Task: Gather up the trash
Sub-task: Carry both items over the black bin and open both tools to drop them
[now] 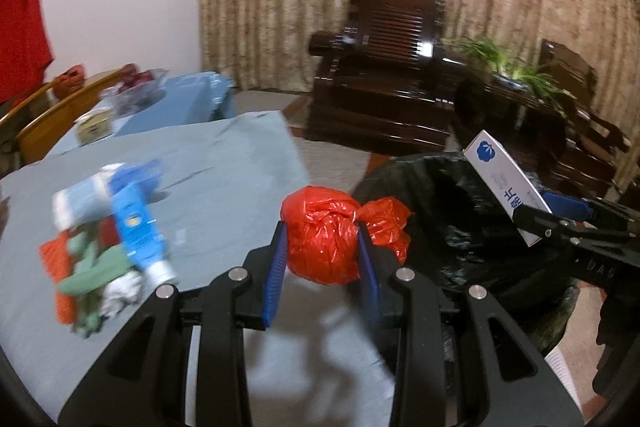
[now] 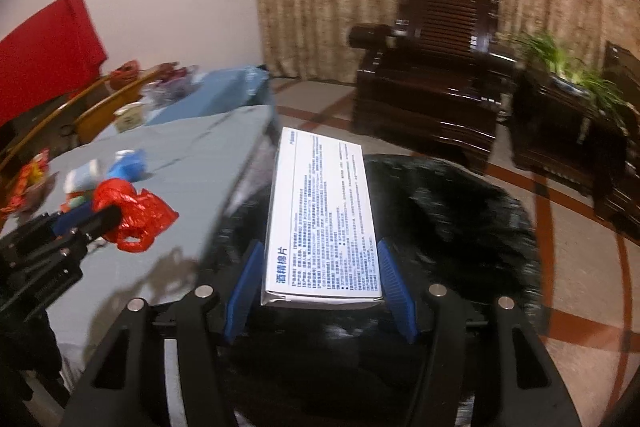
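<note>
Your left gripper is clenched on a crumpled red plastic bag, held above the edge of the blue-grey tablecloth, its loose tail trailing toward the black-lined trash bin. Your right gripper grasps a white box by its near end. That box's long axis runs straight away from you along the fingers, far end tilted upward, directly over the bin's opening. More litter lies piled on the table.
</note>
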`<act>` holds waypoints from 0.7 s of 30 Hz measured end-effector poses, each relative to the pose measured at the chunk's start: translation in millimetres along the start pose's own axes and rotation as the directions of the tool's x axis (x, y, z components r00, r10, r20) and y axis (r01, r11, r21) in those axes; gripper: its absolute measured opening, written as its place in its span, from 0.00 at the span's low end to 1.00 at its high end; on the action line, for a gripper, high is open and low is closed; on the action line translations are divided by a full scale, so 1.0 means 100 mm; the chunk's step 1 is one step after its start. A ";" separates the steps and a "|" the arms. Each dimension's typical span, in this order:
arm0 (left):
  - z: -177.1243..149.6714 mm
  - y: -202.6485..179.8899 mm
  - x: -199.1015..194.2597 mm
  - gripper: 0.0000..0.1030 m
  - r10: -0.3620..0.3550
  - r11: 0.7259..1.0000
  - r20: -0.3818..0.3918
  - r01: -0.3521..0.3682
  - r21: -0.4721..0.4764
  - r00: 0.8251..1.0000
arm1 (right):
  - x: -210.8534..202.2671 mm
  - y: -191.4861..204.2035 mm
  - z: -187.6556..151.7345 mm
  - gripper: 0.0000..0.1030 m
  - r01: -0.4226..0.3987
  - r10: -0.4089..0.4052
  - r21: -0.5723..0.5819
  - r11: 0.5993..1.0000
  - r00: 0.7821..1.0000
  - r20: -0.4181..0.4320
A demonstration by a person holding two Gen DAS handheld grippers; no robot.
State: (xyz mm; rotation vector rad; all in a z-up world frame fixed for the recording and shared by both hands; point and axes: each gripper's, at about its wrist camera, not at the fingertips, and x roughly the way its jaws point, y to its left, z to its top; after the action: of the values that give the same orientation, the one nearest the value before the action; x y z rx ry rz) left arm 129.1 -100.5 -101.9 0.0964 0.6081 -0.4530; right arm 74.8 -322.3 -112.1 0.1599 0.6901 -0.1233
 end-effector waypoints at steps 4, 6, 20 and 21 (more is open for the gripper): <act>0.10 -0.25 0.20 0.31 -0.044 0.999 -0.011 0.045 0.026 0.999 | 0.01 -0.23 -0.03 0.56 0.047 -0.047 0.021 0.999 0.999 -0.003; 0.14 -0.37 0.28 0.31 -0.065 0.997 -0.015 0.066 0.035 0.998 | 0.03 -0.27 -0.04 0.56 0.063 -0.062 0.028 0.998 0.998 -0.006; 0.14 -0.42 0.29 0.79 -0.117 0.992 -0.011 0.117 0.057 0.993 | -0.06 -0.47 -0.11 0.95 0.132 -0.134 0.089 0.987 0.991 0.015; 0.13 -0.36 0.26 0.82 -0.103 0.993 -0.005 0.104 0.056 0.995 | -0.07 -0.44 -0.09 0.94 0.125 -0.127 0.092 0.988 0.992 0.020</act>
State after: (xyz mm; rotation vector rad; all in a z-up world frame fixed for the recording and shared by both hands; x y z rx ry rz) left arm 139.1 -145.3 -104.3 0.1197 0.6046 -0.5708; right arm 55.9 -363.7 -119.2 0.2013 0.6687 -0.2775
